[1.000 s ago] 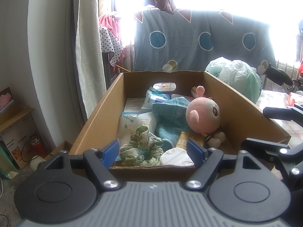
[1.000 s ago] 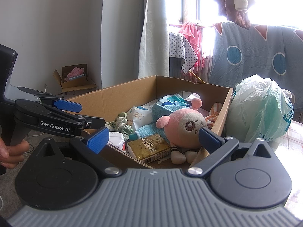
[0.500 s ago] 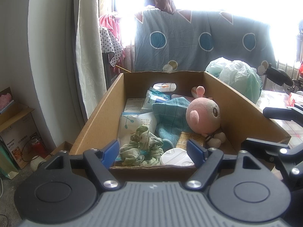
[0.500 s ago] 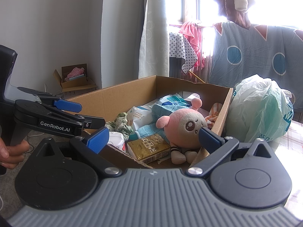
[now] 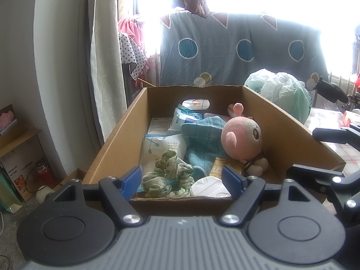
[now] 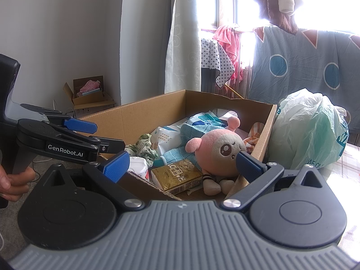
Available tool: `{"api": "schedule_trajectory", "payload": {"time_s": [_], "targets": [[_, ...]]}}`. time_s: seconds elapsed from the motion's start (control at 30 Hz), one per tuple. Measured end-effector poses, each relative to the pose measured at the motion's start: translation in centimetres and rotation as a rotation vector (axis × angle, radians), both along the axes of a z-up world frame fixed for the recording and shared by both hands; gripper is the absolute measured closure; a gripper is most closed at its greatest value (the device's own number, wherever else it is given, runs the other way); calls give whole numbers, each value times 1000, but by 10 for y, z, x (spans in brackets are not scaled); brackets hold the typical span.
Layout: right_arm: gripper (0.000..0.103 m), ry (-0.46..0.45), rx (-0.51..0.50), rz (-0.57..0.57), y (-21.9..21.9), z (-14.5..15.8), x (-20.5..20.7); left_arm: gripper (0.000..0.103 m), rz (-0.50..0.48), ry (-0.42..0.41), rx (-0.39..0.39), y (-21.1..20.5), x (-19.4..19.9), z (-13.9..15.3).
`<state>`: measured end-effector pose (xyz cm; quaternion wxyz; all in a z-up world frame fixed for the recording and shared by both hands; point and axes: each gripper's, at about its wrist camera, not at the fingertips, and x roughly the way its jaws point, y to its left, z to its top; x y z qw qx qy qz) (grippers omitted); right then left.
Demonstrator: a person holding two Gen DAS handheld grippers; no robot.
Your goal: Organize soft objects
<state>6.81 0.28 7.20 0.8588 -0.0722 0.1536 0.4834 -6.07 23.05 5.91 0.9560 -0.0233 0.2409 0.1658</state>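
In your left wrist view, your left gripper (image 5: 182, 180) hangs at the near edge of the cardboard box (image 5: 117, 144), jaws wide, holding nothing. The green cloth (image 5: 168, 176) lies at 12 o'clock from it, the pink plush toy (image 5: 241, 139) at 1 o'clock.

In your right wrist view, your right gripper (image 6: 182, 164) has wide jaws too, empty. The plush toy (image 6: 216, 150) sits inside the box (image 6: 144, 112), just past the right pad.

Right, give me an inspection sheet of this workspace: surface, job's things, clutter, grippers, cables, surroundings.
Surface: patterned tabletop right of the cardboard box.
Job's things: pink plush doll, blue towel, green scrunchie and tissue packs, all in the box.
Clutter: gold carton, white lidded container, plastic bag beside the box.
Grippers: left gripper and right gripper open, empty.
Cables: cord by the floor boxes.
Surroundings: curtain, hanging blanket.
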Motion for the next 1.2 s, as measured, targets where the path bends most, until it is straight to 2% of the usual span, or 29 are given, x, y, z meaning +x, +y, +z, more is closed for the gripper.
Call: {"api": "schedule_trajectory", "payload": {"time_s": [1.2], "targets": [[1, 0, 0, 0, 0, 0, 1, 23, 19, 8, 3, -3, 1, -1]]}}
